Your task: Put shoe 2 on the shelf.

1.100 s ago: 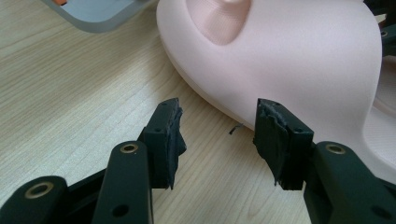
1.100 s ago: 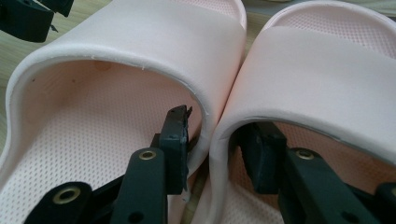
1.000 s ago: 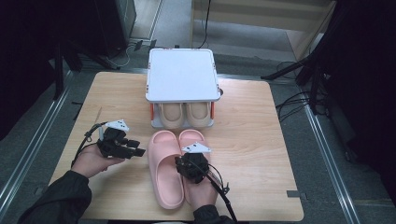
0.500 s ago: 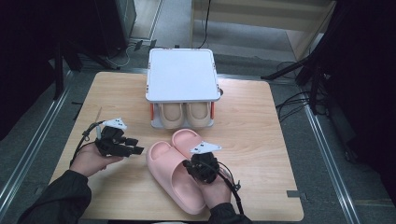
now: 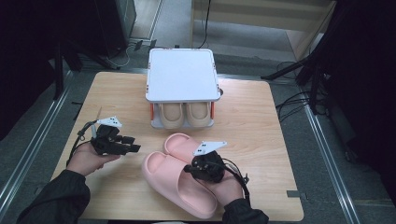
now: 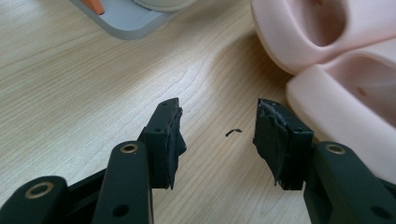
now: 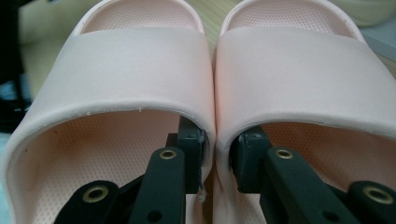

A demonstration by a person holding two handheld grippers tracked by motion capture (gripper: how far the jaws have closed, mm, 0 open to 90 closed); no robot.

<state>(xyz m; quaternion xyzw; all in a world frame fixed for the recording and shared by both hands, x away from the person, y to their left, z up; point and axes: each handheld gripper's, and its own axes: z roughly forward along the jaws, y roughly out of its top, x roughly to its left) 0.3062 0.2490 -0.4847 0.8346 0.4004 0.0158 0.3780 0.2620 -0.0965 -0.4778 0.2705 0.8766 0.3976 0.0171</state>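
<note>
A pale wooden worktop (image 5: 261, 116) carries a white rack (image 5: 182, 74) sheltering beige slippers (image 5: 184, 114); nearer lie two pink slippers (image 5: 180, 179), their inner walls pinched together by the right tongs (image 7: 217, 165), which have just been closing; the left tongs (image 6: 217, 140) gape wide over bare wood.

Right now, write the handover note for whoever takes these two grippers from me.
Right gripper: one jaw inside each pink slipper, pinching their two adjoining inner walls together; its jaws have just been closing on them. The pair lies angled on the table, in front of the small shoe rack.
Left gripper: open, nothing between its jaws, hovering over bare wood left of the slippers.
Done: both pink slippers gathered in one grip. A beige pair already sits on the rack's lower shelf.
Left: probably carry the pink pair to the rack; its white top looks free.
</note>
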